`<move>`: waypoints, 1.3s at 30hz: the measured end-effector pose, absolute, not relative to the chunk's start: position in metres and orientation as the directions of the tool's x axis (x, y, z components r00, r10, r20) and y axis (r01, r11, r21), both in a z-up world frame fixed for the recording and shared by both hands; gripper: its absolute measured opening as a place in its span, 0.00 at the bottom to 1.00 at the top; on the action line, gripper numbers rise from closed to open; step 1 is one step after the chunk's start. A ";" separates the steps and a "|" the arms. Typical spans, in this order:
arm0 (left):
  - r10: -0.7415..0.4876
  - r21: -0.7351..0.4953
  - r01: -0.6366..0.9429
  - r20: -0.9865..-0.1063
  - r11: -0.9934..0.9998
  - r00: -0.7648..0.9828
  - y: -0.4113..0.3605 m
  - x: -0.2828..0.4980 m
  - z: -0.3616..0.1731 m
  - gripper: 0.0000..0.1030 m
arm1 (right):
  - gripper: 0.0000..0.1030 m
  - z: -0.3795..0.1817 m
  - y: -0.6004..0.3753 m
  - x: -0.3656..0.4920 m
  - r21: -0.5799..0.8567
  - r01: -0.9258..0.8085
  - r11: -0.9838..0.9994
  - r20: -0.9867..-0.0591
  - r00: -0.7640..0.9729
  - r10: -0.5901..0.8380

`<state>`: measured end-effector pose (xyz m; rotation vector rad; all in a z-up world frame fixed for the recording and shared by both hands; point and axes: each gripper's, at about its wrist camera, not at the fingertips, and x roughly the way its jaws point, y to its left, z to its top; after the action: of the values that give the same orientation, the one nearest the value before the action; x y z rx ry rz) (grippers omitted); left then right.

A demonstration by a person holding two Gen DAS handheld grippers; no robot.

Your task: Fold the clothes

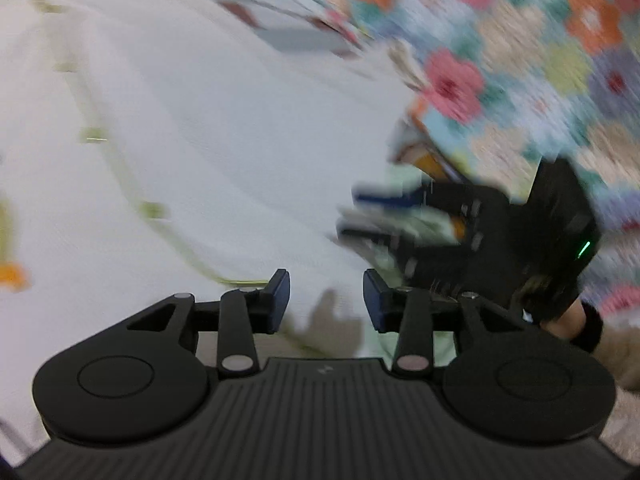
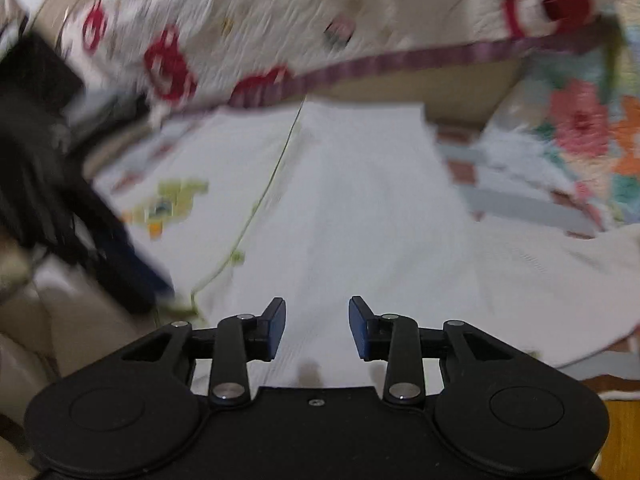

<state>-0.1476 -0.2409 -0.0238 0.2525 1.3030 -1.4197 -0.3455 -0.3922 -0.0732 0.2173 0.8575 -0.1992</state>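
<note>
- White knitted cloth (image 2: 360,208), with a thin green stitched line, lies spread flat under both your grippers, filling the middle of each view.
- Your left gripper (image 1: 326,300) hangs over the cloth's near edge, jaws apart, nothing between them.
- Your right gripper (image 2: 317,328) sits above the cloth too, jaws apart and empty.
- A floral patchwork blanket (image 1: 520,60) borders the cloth's far side; both views are blurred.

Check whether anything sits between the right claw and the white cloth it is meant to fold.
Nothing visible does. The right claw is open directly over the white woven cloth with green stitching; the left claw is off to its side, not between them.
</note>
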 end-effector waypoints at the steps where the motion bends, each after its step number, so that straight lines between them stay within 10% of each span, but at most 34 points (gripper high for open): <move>1: -0.562 -0.517 0.806 -0.773 0.288 -0.295 -0.233 -0.137 -0.022 0.40 | 0.39 -0.081 -0.389 -0.338 0.123 0.238 0.964 -0.784 0.619 -0.053; 8: -0.414 -0.149 0.830 -0.904 0.538 0.105 -0.133 -0.087 -0.001 0.42 | 0.39 -0.105 -0.375 -0.335 0.161 0.171 0.972 -0.848 0.528 0.047; 22: -0.439 -0.254 0.661 -0.889 0.706 0.128 -0.063 -0.082 -0.018 0.53 | 0.58 -0.068 -0.365 -0.304 0.332 0.088 0.939 -0.723 0.663 0.193; 31: -0.382 0.065 0.774 -0.842 0.630 0.381 -0.102 -0.085 -0.028 0.54 | 0.65 -0.128 -0.380 -0.231 0.416 0.176 0.892 -0.746 0.627 0.224; 33: -0.354 0.137 0.799 -0.844 0.585 0.403 -0.110 -0.087 -0.033 0.52 | 0.51 -0.128 -0.374 -0.230 0.399 0.131 0.908 -0.745 0.624 0.237; 35: -0.316 0.120 0.808 -0.879 0.577 0.356 -0.103 -0.088 -0.046 0.23 | 0.23 -0.125 -0.368 -0.231 0.362 0.092 0.927 -0.759 0.606 0.236; 39: -0.317 0.090 0.795 -0.886 0.599 0.339 -0.084 -0.093 -0.045 0.21 | 0.08 -0.109 -0.352 -0.241 0.283 0.024 0.959 -0.775 0.595 0.214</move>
<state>-0.0933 -0.0836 -0.0454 0.5773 0.9715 -0.7786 -0.2411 -0.3522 -0.1086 0.2769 0.9298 0.1119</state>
